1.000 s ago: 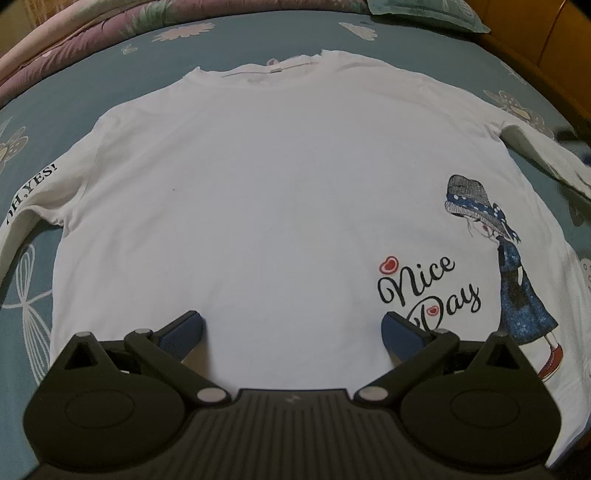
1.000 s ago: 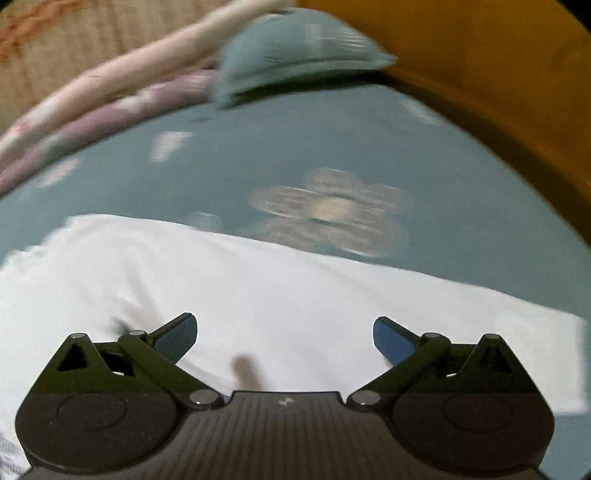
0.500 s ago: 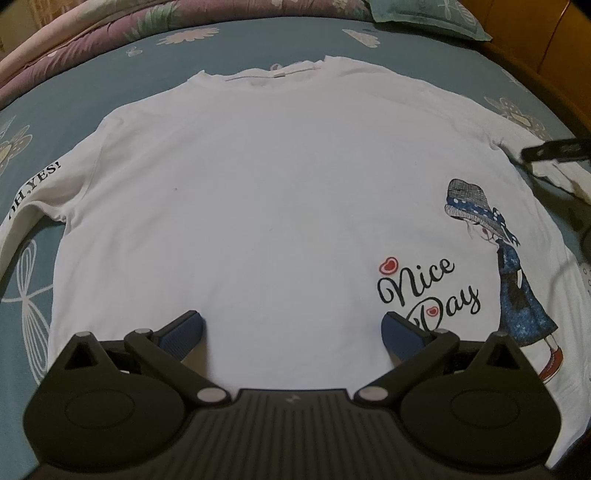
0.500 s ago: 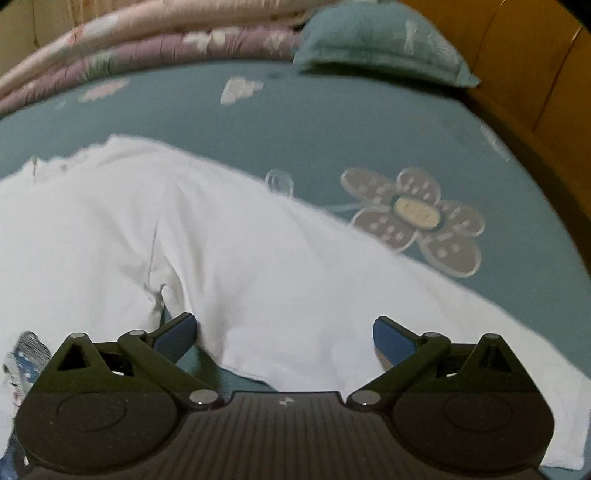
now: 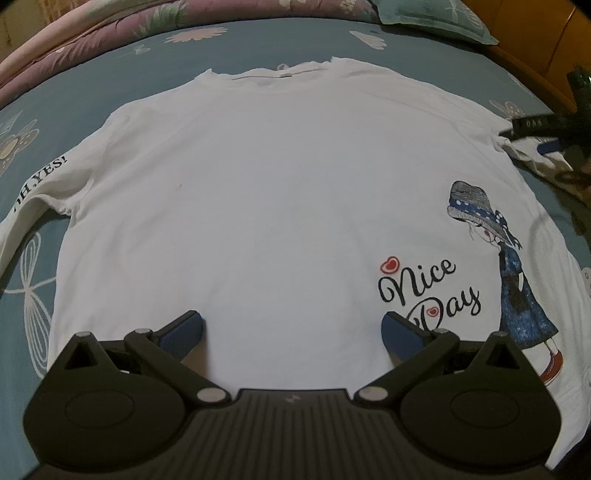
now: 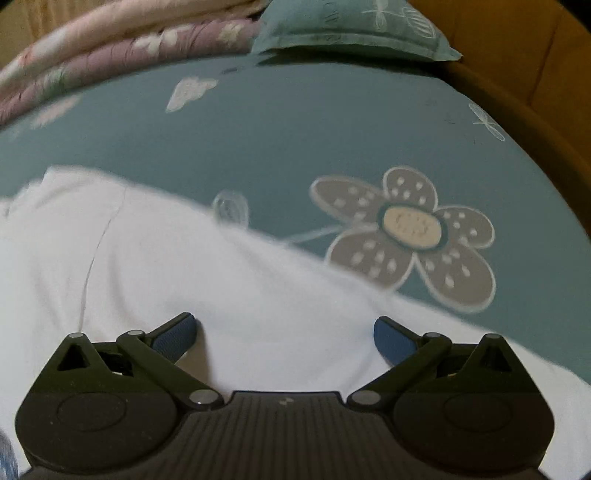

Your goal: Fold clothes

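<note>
A white long-sleeved shirt (image 5: 280,192) lies flat on the bed, collar at the far end, with a "Nice Day" print and a girl figure at its lower right. My left gripper (image 5: 291,328) hovers open over the shirt's near hem, nothing between its fingers. In the right wrist view the shirt's right sleeve (image 6: 258,295) runs across the lower frame. My right gripper (image 6: 284,332) stands open just above that sleeve. The right gripper (image 5: 546,136) also shows dark at the far right of the left wrist view, over the sleeve. The left sleeve (image 5: 33,192) reads "OH,YES!".
The bed sheet (image 6: 295,140) is teal with grey flower prints. A pink and purple quilt (image 5: 92,33) is bundled along the far edge, and a teal pillow (image 6: 351,29) lies at the far right. A wooden bed frame (image 6: 517,74) borders the right side.
The left gripper has drawn back slightly over the hem. The right gripper has moved along the right sleeve and now sits lower and closer over it. Both stayed open.
</note>
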### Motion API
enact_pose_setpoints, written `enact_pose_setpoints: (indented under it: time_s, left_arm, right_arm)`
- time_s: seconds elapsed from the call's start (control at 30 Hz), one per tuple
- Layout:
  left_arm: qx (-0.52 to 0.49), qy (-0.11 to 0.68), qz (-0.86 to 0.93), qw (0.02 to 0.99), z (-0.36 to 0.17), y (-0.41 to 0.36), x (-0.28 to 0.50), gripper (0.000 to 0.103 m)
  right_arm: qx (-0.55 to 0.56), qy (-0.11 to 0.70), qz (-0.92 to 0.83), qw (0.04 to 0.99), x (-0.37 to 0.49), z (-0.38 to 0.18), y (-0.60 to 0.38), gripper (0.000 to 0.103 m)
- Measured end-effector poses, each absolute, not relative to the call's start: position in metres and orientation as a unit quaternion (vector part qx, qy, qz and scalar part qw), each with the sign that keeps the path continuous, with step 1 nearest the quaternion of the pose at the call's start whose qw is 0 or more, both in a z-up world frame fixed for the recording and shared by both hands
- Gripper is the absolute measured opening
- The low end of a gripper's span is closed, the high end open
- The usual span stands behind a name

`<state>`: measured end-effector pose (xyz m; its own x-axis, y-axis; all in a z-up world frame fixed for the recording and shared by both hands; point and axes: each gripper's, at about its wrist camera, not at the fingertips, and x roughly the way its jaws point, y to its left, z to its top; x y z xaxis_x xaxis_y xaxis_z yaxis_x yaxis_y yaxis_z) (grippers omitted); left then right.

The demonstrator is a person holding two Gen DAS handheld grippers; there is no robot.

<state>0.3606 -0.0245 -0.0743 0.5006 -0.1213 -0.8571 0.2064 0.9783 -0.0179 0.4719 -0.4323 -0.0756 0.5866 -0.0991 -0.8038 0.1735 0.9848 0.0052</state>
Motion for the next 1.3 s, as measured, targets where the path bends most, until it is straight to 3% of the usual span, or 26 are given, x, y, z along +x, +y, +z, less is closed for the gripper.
enact_pose_setpoints:
  time_s: [0.2, 0.4, 0.7, 0.87, 1.0, 1.2, 1.3]
  left_arm:
    - [0.043, 0.492, -0.094, 0.864, -0.071, -0.024, 0.363, 0.102]
    - [0.039, 0.493, -0.089, 0.864, -0.071, -0.023, 0.365, 0.102]
    - [0.038, 0.495, -0.087, 0.863, -0.071, -0.024, 0.364, 0.102]
    - [0.039, 0.5, -0.087, 0.861, -0.069, -0.024, 0.365, 0.102]
    - [0.038, 0.501, -0.089, 0.86, -0.069, -0.024, 0.365, 0.102]
    - [0.04, 0.501, -0.091, 0.86, -0.07, -0.025, 0.364, 0.102]
    - [0.041, 0.501, -0.092, 0.859, -0.071, -0.025, 0.364, 0.102]
  right_arm:
    - [0.092, 0.46, -0.103, 0.877, 0.497, -0.062, -0.461, 0.103]
    - [0.112, 0.426, 0.014, 0.897, 0.483, -0.031, -0.402, 0.103]
    - [0.018, 0.441, 0.034, 0.897, 0.523, -0.076, -0.316, 0.103]
    - [0.057, 0.448, 0.034, 0.892, 0.545, -0.067, -0.342, 0.103]
    - [0.085, 0.417, 0.039, 0.904, 0.496, -0.033, -0.384, 0.103]
    - [0.047, 0.406, -0.159, 0.899, 0.402, -0.022, -0.488, 0.103]
    - [0.082, 0.427, -0.227, 0.871, 0.373, -0.038, -0.534, 0.103]
